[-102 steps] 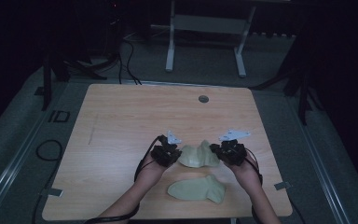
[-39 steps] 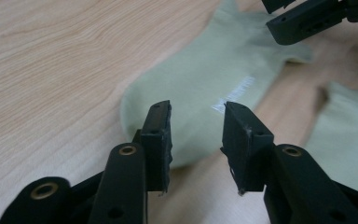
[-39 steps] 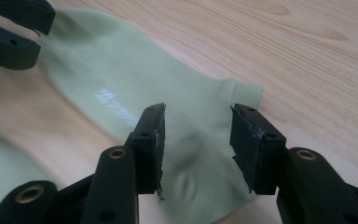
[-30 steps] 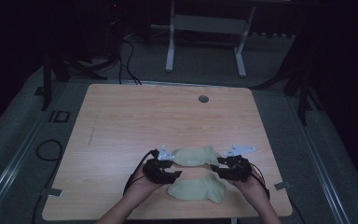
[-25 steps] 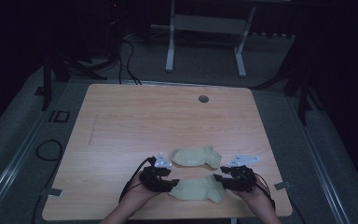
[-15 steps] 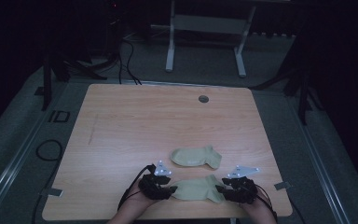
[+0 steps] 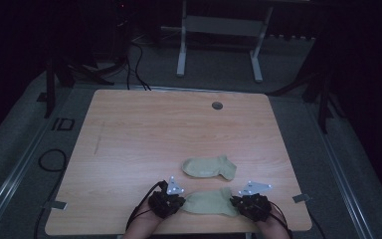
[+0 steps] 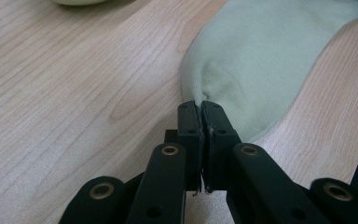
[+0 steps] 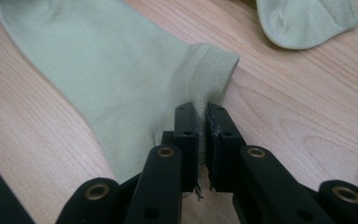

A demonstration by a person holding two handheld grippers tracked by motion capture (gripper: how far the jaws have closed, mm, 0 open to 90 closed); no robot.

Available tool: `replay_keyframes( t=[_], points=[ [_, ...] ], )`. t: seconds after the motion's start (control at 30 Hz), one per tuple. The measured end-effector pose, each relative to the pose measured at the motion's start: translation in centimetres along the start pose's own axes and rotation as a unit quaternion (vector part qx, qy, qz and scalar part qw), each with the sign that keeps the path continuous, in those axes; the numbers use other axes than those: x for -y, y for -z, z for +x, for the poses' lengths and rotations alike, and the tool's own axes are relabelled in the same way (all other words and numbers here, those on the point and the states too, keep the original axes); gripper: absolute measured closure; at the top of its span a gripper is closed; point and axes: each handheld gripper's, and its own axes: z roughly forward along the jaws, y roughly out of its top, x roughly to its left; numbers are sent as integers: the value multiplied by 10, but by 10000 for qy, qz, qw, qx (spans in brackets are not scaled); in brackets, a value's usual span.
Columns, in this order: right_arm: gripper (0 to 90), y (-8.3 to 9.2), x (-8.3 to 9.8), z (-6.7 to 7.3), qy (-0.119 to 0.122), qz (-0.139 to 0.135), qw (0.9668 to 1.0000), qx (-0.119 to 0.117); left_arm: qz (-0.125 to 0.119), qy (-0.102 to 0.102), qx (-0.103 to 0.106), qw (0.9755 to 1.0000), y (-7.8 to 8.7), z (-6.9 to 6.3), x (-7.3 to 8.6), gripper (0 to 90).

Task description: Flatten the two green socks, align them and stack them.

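- Near sock (image 7: 210,203) lies flat at the front edge of the bench (image 7: 144,139), between the two hands; second sock (image 7: 210,167) sits just behind it, apart.
- Left tongs (image 8: 200,106) have just closed, clamped on a thin fold at the toe end of the near sock.
- Right tongs (image 9: 200,109) have also just closed, pinching the ribbed cuff (image 9: 212,77).
- Risk: both bites are shallow, right at the fabric edge; a quick lift or hard stretch could pull the knit out of one side, I judge.
- Risk: left bite may hold one layer only, so the sock sags or twists when raised.
- Risk: dragging backward could take it off the bench; swinging forward could snag the second sock.
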Motion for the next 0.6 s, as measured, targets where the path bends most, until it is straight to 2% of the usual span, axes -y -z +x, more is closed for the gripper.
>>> replay_keyframes(
  t=[0.2,0.33,0.47,0.53,0.6],
  points=[
    [847,20,-11,-6,-201,-414,9989,-59,-316,140,37,9994,15,6,-12,876],
    [847,37,-27,-11,-169,-724,9972,34,-534,120,-77,9985,28,12,-29,876],
    [847,45,-45,-21,-77,-834,9964,143,-628,139,-164,9978,38,24,-51,876],
    [846,44,-55,-28,-84,-847,9962,193,-614,188,-150,9978,39,32,-62,876],
    [847,41,-64,-37,-122,-816,9964,202,-571,145,-262,9979,38,37,-72,876]
  ],
)
